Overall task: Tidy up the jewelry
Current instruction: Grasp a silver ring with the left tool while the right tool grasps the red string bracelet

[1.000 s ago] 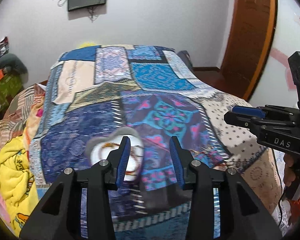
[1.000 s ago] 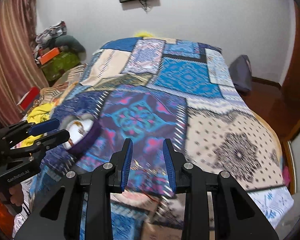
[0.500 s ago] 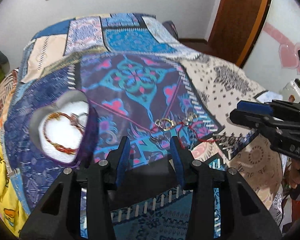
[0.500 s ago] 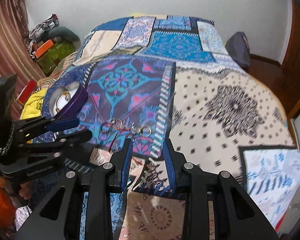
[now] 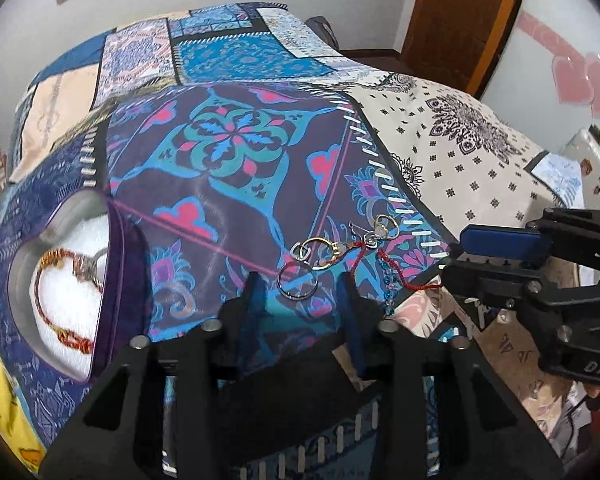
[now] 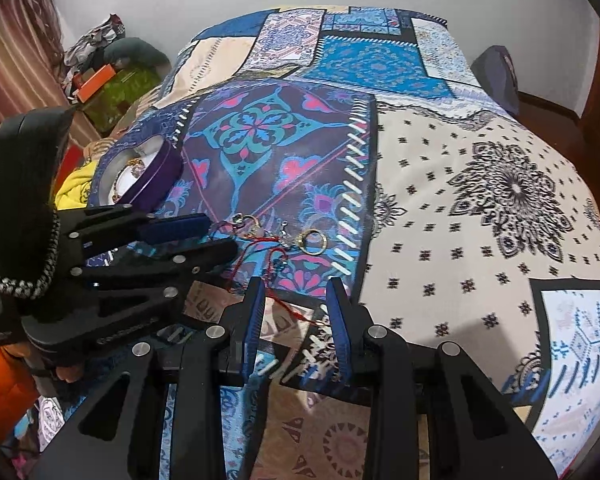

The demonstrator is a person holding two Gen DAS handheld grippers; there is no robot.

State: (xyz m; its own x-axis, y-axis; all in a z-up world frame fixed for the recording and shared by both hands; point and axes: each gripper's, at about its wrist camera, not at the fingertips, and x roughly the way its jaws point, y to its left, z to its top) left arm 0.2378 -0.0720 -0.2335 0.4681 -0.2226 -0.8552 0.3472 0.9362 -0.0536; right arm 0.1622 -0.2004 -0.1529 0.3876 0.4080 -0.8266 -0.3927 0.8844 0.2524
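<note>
Both hand-held grippers, left (image 5: 300, 296) and right (image 6: 296, 304), hung spread and empty over the loose rings and red cord (image 5: 340, 256) at mid-frame on the bed (image 5: 480, 160), presumably bound for the heart-shaped box (image 5: 60, 280) at left holding a bracelet (image 5: 52, 292).

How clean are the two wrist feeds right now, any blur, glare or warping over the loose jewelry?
Left wrist view: the rings and red cord are sharp; the heart-shaped tin at the left edge is slightly smeared, and the bedspread bulges from fisheye. Right wrist view: the jewelry is smaller but legible, the gold ring clear; soft shadows, no glare.
</note>
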